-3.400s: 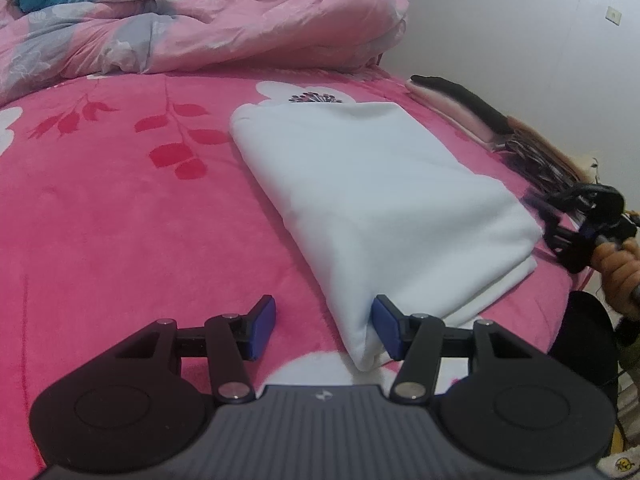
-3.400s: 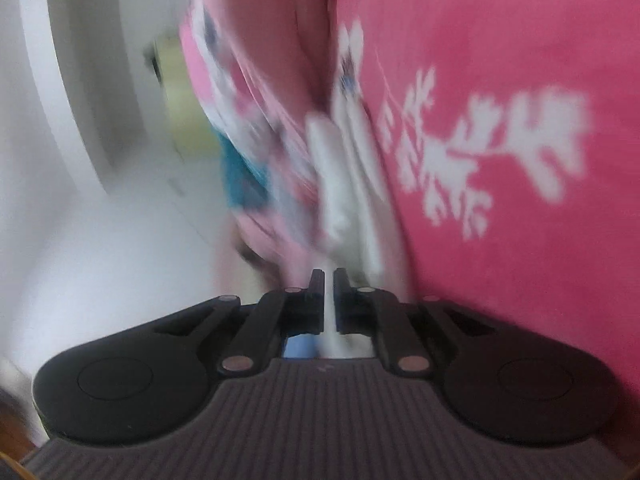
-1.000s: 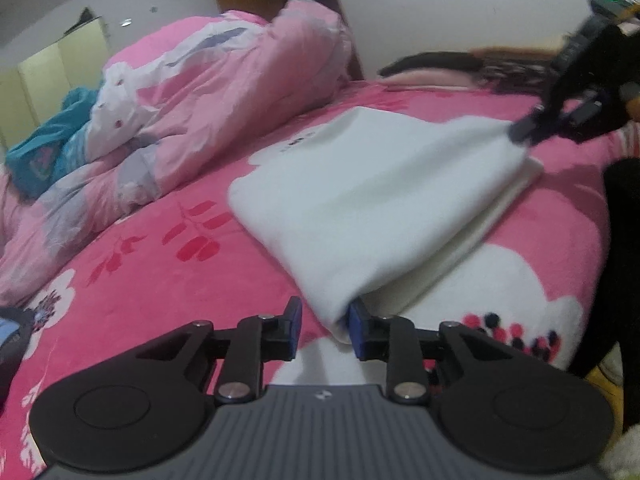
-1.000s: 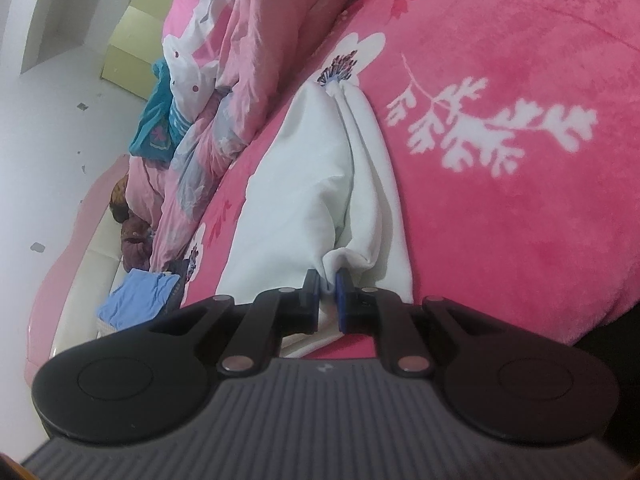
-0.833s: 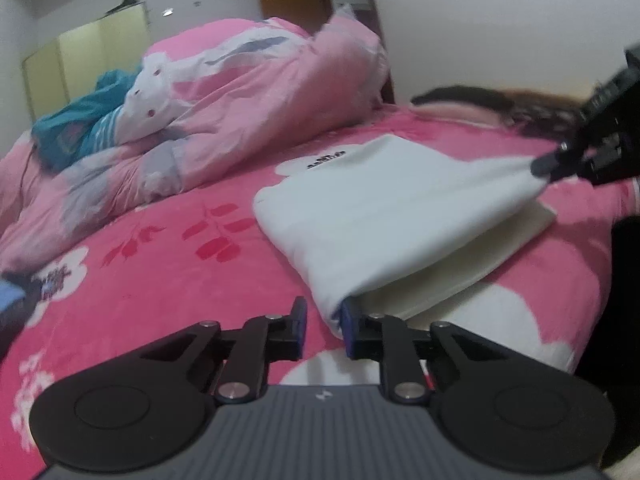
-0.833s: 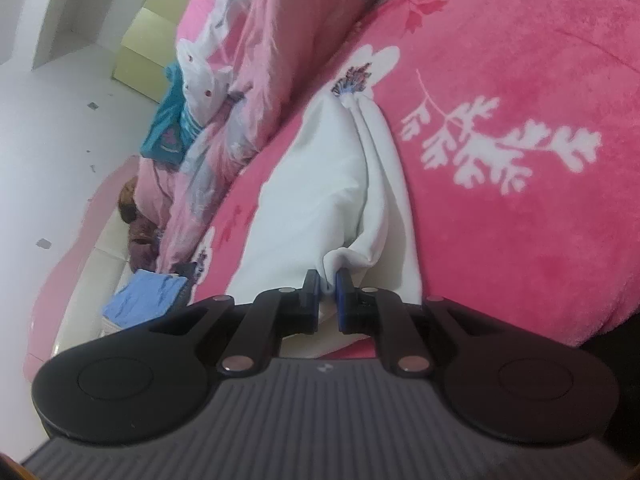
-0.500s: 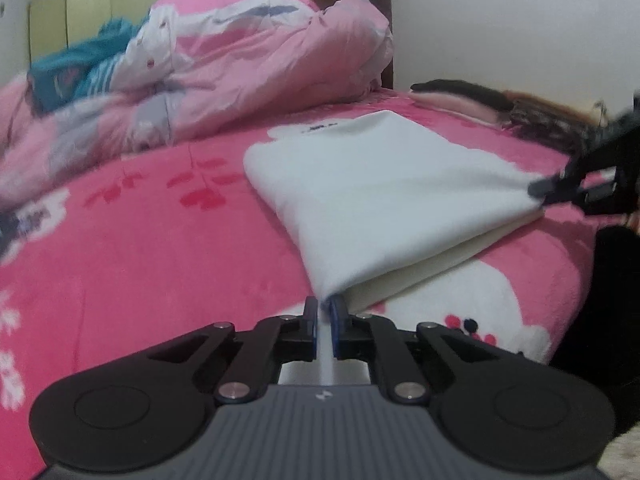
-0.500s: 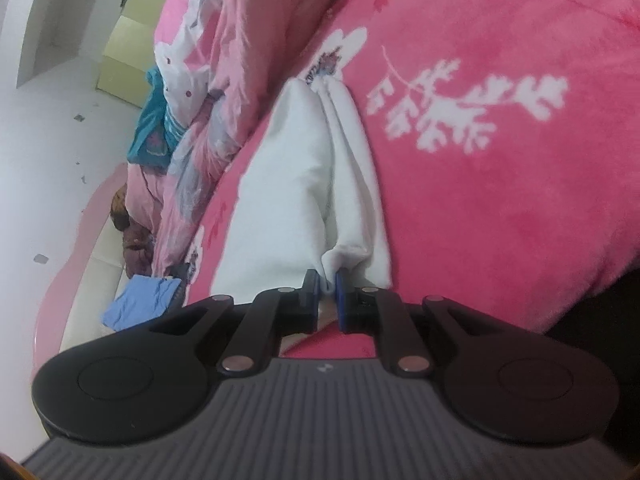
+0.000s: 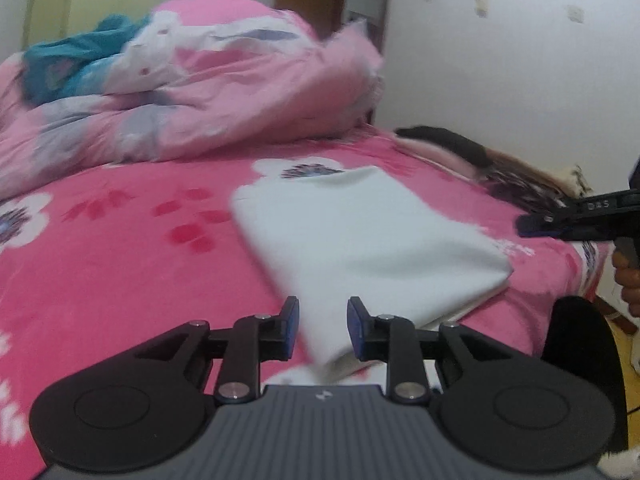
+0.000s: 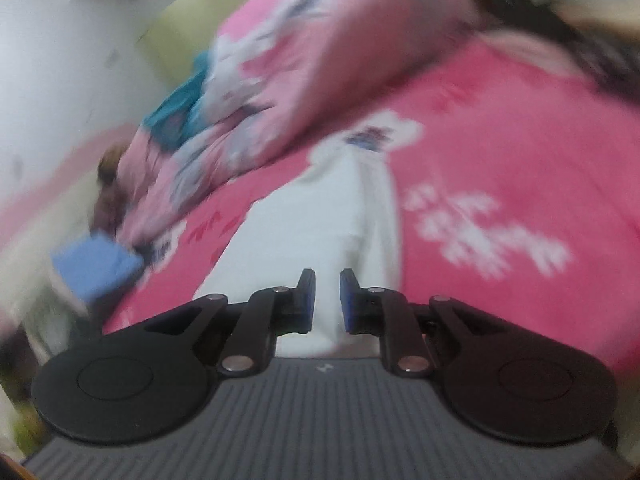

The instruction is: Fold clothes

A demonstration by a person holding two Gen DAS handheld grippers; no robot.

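**Both grippers let go, white garment lies folded on bed**

Left to right. Rumpled pink duvet [image 9: 192, 92] piled along far edge of bed, teal cloth [image 9: 76, 64] on top of it at far left. Pink floral blanket [image 9: 100, 248] covers the bed. Blue folded item [image 10: 94, 266] shows in right wrist view at the left, blurred, cannot tell what it is.

Left gripper [image 9: 322, 328]: jaws parted to a moderate gap, nothing between them. Half a second ago they were pinched shut on the near corner of the white garment [image 9: 360, 240]; now that corner lies below and between the fingers, released.

White garment: folded into a thick rectangle, several layers visible at its near edge, lying flat on blanket near the right front corner of the bed. Top layer no longer lifted or stretched as it was a second ago.

Right gripper [image 10: 327, 300]: also spread a little apart, empty; it was clamped on the garment's right edge half a second ago. In left wrist view it sits just off the garment's right side, apart from the cloth, person's hand [image 9: 628, 276] holding it. Right view heavily motion-blurred.

Judgement: fold laid down and dropped. Whether another fold is due, the pictures don't settle.
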